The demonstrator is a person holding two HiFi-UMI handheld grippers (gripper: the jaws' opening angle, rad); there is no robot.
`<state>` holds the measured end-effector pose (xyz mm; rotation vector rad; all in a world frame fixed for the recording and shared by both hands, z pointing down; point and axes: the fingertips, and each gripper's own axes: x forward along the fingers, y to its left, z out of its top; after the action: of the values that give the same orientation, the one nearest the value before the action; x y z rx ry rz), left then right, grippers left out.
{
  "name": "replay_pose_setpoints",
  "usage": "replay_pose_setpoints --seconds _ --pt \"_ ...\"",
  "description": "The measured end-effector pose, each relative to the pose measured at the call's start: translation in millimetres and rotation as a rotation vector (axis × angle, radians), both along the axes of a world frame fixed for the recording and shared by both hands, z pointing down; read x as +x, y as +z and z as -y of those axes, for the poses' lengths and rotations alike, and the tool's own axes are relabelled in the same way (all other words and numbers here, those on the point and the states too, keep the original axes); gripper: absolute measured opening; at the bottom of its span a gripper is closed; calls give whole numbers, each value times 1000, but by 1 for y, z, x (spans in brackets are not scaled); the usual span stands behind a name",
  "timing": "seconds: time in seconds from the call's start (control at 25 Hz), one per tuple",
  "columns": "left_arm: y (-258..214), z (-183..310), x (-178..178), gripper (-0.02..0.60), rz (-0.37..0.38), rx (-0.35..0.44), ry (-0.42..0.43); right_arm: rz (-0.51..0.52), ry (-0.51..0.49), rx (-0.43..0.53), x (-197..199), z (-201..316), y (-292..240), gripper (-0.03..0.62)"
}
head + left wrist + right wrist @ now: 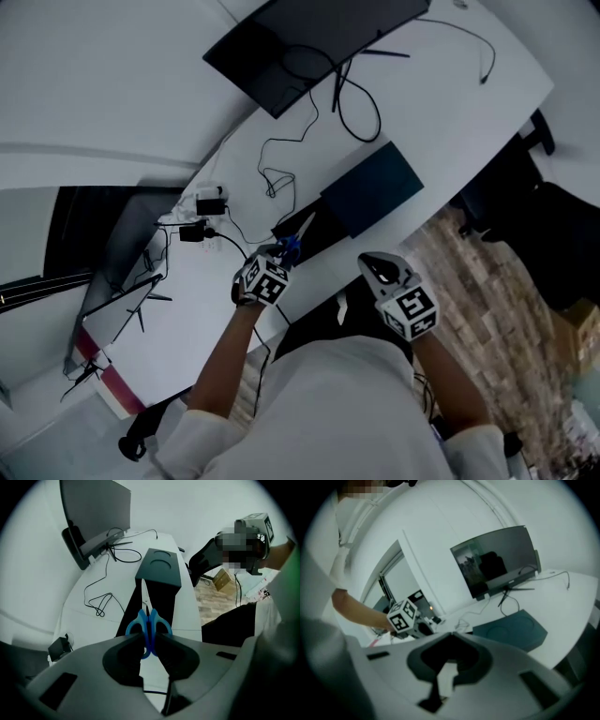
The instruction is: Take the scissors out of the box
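Observation:
The scissors [149,625] have blue handles and a pale blade that points away from me. My left gripper [149,641] is shut on the handles and holds the scissors in the air above the open black box [161,599]. The box's dark lid [161,566] lies just beyond it on the white table. From the head view, the scissors [292,242] stick out of the left gripper [281,253] above the box [305,236], with the lid [372,187] next to it. My right gripper [375,265] hangs nearer the table's edge, shut and holding nothing [450,648].
A dark monitor [309,37] stands at the back of the white table [441,103]. Loose black cables [281,169] and a small adapter [208,202] lie left of the box. The table's edge runs along the right, with stone-patterned floor [487,272] beyond.

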<state>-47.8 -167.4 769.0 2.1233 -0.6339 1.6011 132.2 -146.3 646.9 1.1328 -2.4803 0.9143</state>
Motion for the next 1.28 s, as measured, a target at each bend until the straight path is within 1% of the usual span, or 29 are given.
replay_pose_setpoints --seconds 0.28,0.4,0.52,0.84,1.04,1.12,1.28 --pt "-34 5 -15 101 -135 87 -109 -46 5 39 -17 -8 -20 34" --pt "-41 2 -27 101 -183 105 -140 -76 13 58 -28 -15 -30 34" --pt "-67 3 -31 101 -242 125 -172 -95 34 67 -38 -22 -39 34" --pt "-115 -4 -55 101 -378 203 -183 -142 107 103 -65 -52 -67 34" --pt "-138 -13 -78 101 -454 240 -177 -135 170 132 -82 -75 -84 34" --pt "-145 -16 -88 101 -475 251 -174 -148 191 142 -88 -84 -90 34" --pt "-166 -30 -99 101 -497 240 -163 -204 241 140 -86 -104 -95 34"
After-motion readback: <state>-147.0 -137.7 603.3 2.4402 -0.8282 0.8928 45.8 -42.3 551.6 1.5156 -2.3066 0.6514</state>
